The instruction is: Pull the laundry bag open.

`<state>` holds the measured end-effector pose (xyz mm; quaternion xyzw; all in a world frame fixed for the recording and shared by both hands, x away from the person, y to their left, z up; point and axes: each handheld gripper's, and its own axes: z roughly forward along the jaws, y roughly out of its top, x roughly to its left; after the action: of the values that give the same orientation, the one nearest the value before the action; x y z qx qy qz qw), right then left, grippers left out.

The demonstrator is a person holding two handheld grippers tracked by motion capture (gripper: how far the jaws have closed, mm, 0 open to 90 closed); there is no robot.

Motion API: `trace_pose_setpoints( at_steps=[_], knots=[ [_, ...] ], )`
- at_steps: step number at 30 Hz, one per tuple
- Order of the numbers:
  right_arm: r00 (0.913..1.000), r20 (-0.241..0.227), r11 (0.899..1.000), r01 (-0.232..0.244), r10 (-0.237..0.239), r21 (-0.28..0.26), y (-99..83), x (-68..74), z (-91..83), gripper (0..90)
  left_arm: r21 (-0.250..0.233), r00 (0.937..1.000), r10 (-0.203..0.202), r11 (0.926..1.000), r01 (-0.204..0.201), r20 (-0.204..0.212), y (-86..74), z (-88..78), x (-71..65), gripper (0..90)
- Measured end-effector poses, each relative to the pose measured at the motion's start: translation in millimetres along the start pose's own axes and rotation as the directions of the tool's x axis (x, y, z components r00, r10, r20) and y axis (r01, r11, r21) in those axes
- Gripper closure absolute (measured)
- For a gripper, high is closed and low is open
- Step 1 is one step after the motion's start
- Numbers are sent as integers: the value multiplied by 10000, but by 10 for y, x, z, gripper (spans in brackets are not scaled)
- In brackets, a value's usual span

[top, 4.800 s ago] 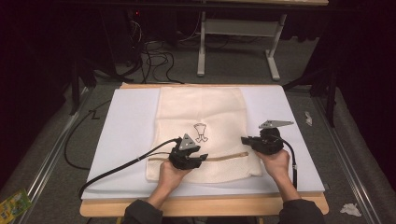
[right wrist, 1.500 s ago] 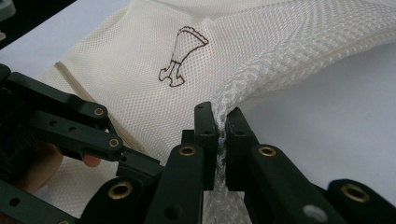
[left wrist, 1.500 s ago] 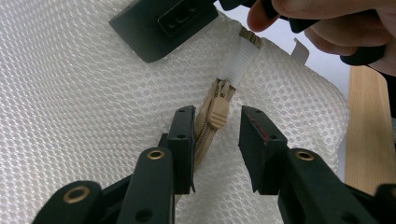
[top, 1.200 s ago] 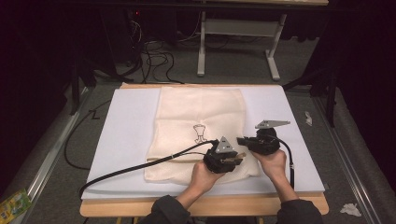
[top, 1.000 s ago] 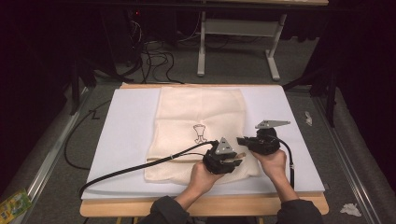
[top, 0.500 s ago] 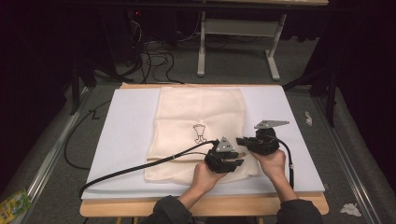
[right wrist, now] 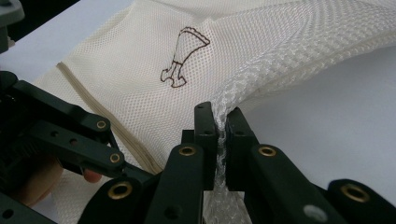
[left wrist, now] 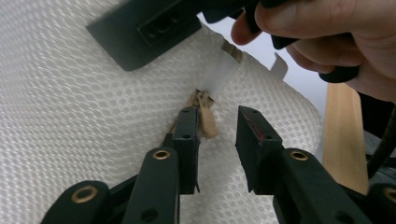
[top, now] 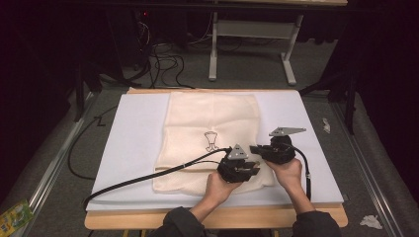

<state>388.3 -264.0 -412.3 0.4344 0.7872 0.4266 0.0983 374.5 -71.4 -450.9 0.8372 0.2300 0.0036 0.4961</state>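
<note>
Looks like a lab or recording rig room, not anyone's home.

Dim room, grey carpet floor [top: 59,148], a wooden table [top: 217,219] topped with a white board [top: 133,138], and metal rails [top: 54,168] running along the floor on both sides. Past the far edge there's a tangle of cables [top: 163,61] and a bare white desk frame [top: 252,44].
</note>
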Motion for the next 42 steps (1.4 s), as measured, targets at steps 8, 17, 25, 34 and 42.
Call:
trace_pose_setpoints(
  at_steps=[8, 17, 25, 34, 42],
  knots=[
    [10000, -17, 10000, 59, -59, 14, 2, 10, 12, 877, -11, 9997, -239, 9997, 239, 108, -1, 29, 20, 730],
    [10000, -14, 10000, 51, -51, 40, -4, -1, 3, 877, -110, 9992, -381, 9992, 381, 77, 9, 44, 43, 791],
    [10000, -8, 10000, 55, -55, 76, -4, 2, 7, 877, -133, 9986, -508, 9986, 510, 125, 1, 66, 55, 829],
    [10000, -26, 10000, -21, 22, 61, -35, -23, 4, 877, -128, 9987, -476, 9988, 478, 176, -13, 72, 49, 868],
    [10000, -2, 10000, -28, 28, 50, -54, -45, -25, 877, -75, 9994, -262, 9996, 263, 214, -1, 28, 41, 869]
  ],
)
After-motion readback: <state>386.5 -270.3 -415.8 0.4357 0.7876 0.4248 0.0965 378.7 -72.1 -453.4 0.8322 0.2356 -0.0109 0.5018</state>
